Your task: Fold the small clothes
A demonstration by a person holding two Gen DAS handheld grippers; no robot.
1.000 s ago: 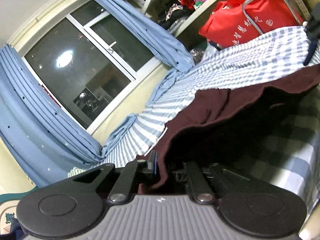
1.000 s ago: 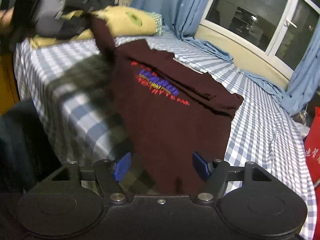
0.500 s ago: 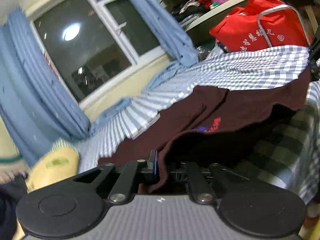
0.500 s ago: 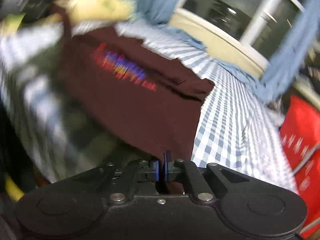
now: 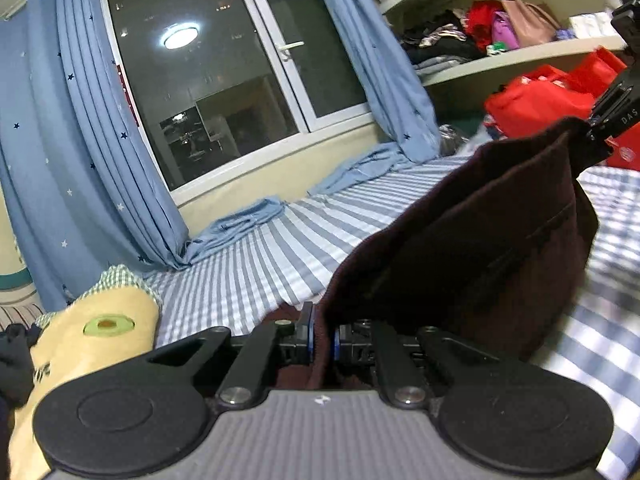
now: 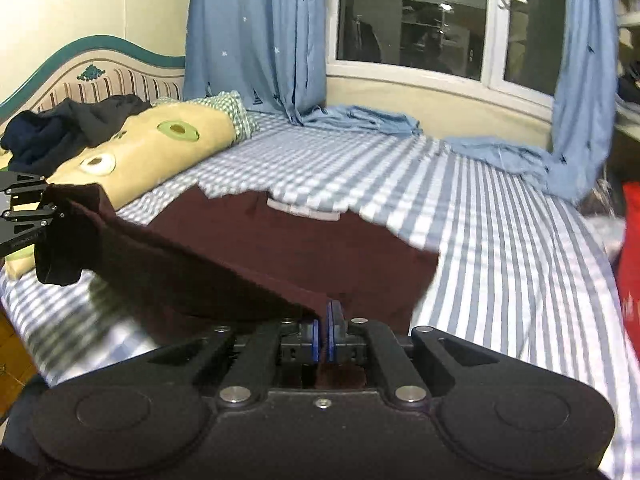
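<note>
A dark maroon T-shirt (image 6: 288, 248) lies on the blue-and-white checked bed sheet (image 6: 500, 240), collar label toward the window. My left gripper (image 5: 322, 340) is shut on one corner of the shirt's near hem (image 5: 472, 240). My right gripper (image 6: 323, 334) is shut on the other hem corner. Both hold the hem lifted above the bed, stretched between them. The right gripper also shows at the right edge of the left wrist view (image 5: 592, 136); the left gripper shows at the left edge of the right wrist view (image 6: 44, 208).
A yellow pillow (image 6: 148, 148) with dark clothes (image 6: 68, 124) on it lies by the headboard. Blue curtains (image 6: 256, 36) pool on the bed under the window. Red bags (image 5: 540, 100) and shelves of clothes stand past the bed's foot.
Both grippers have lifted the hem and carried it forward over the shirt toward the window. The right gripper, open a second ago, has closed on the hem.
</note>
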